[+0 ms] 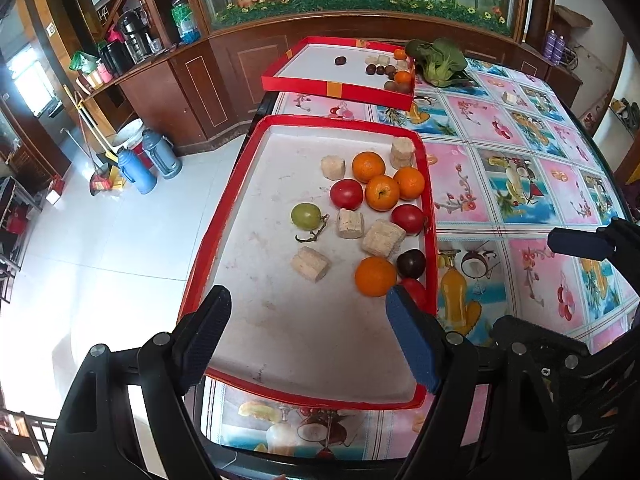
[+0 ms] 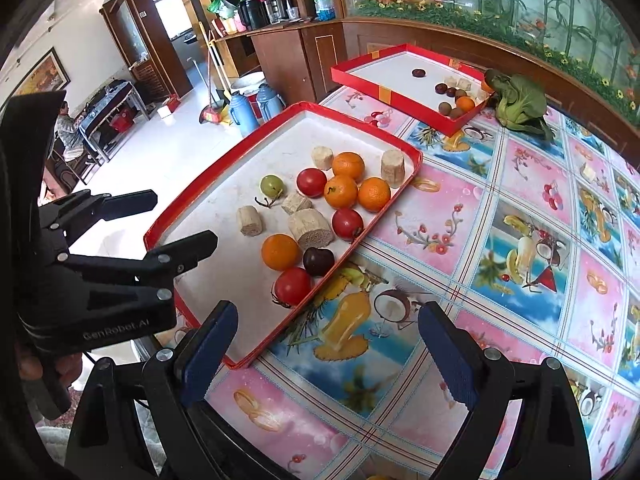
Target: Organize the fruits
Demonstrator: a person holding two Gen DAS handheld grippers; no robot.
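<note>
A red-rimmed near tray (image 1: 212,240) (image 2: 168,220) holds several oranges (image 1: 375,276) (image 2: 280,251), three tomatoes (image 1: 346,194) (image 2: 293,286), a green fruit (image 1: 306,216), a dark plum (image 1: 411,263) (image 2: 318,261) and beige cut pieces (image 1: 310,264). My left gripper (image 1: 308,320) (image 2: 168,220) hangs open over the tray's bare near end, nothing between its fingers. My right gripper (image 2: 328,340) stands open above the tablecloth just right of the tray, also holding nothing; one of its fingers (image 1: 576,244) shows at the right. A far red tray (image 1: 340,84) (image 2: 360,76) carries small fruits.
A leafy green vegetable (image 1: 440,62) (image 2: 520,100) lies beside the far tray on the patterned tablecloth (image 2: 520,240). The table's left edge drops to a white tiled floor with blue flasks (image 1: 136,172). A person (image 2: 68,128) sits far off.
</note>
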